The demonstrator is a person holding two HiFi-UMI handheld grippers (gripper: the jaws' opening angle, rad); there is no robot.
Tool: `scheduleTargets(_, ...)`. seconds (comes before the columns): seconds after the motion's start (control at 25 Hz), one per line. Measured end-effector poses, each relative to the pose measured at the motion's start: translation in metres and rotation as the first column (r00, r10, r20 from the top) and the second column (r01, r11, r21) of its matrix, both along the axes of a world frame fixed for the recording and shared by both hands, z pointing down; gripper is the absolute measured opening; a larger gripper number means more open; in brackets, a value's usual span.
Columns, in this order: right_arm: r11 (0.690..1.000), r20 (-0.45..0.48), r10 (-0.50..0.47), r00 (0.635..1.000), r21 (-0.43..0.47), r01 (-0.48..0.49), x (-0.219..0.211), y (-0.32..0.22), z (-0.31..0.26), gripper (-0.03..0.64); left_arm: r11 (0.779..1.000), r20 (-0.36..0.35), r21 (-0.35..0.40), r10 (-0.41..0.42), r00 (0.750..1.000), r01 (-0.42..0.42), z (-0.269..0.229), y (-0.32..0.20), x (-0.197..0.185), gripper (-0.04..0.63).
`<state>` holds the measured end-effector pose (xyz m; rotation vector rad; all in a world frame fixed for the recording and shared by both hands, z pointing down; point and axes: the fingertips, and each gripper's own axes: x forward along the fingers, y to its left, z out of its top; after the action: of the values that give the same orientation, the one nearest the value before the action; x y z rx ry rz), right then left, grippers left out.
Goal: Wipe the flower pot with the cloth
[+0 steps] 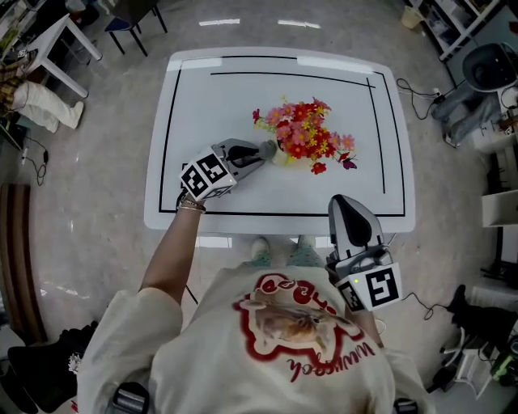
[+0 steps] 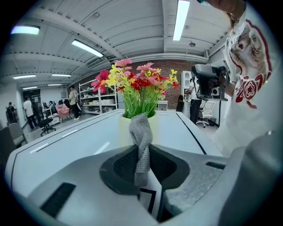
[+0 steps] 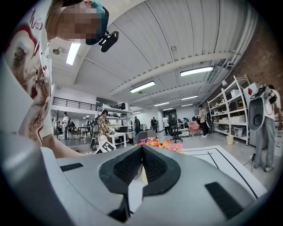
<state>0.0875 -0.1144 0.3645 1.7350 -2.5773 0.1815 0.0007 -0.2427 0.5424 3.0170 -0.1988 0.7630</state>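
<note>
A pale yellow flower pot point(image 1: 280, 156) with red, pink and yellow flowers point(image 1: 305, 134) stands near the middle of the white table point(image 1: 202, 97). My left gripper point(image 1: 261, 154) is shut on a grey cloth point(image 1: 266, 149), which sits right against the pot's left side. In the left gripper view the cloth point(image 2: 140, 143) hangs twisted between the jaws of the left gripper point(image 2: 141, 154), in front of the pot point(image 2: 124, 130) and its flowers point(image 2: 137, 84). My right gripper point(image 1: 346, 204) hangs shut and empty over the table's front edge. In the right gripper view, the right gripper point(image 3: 142, 148) points at the flowers point(image 3: 161, 143).
A black line point(image 1: 380, 129) runs round the table top. On the floor there are chairs point(image 1: 129, 20) at the back left, cables point(image 1: 417, 97) and a machine point(image 1: 486, 73) at the right. The person's shoes point(image 1: 279, 251) stand at the front edge.
</note>
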Motion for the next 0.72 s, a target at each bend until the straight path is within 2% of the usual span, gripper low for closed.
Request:
scheduleTargets(0.24,0.999,-0.007,-0.038,0.999,0.017,0.038,0.005,0.000,-0.006,0.000,0.999,0.011,0.004,-0.036,0.999,0.036,0.000,0.001,0.000,0.061)
scheduleTargets(0.52,0.996,0.015,-0.090,0.996,0.020,0.090,0.024,-0.001,-0.014,0.000,0.992,0.061,0.038,-0.123,0.990,0.121,0.002,0.002,-0.001,0.061)
scheduleTargets(0.72,0.991,0.021,-0.130,0.991,0.025,0.130,0.040,0.000,-0.013,0.000,0.980,0.068,0.042,-0.197,0.978,0.195,0.003,0.004,0.000,0.061)
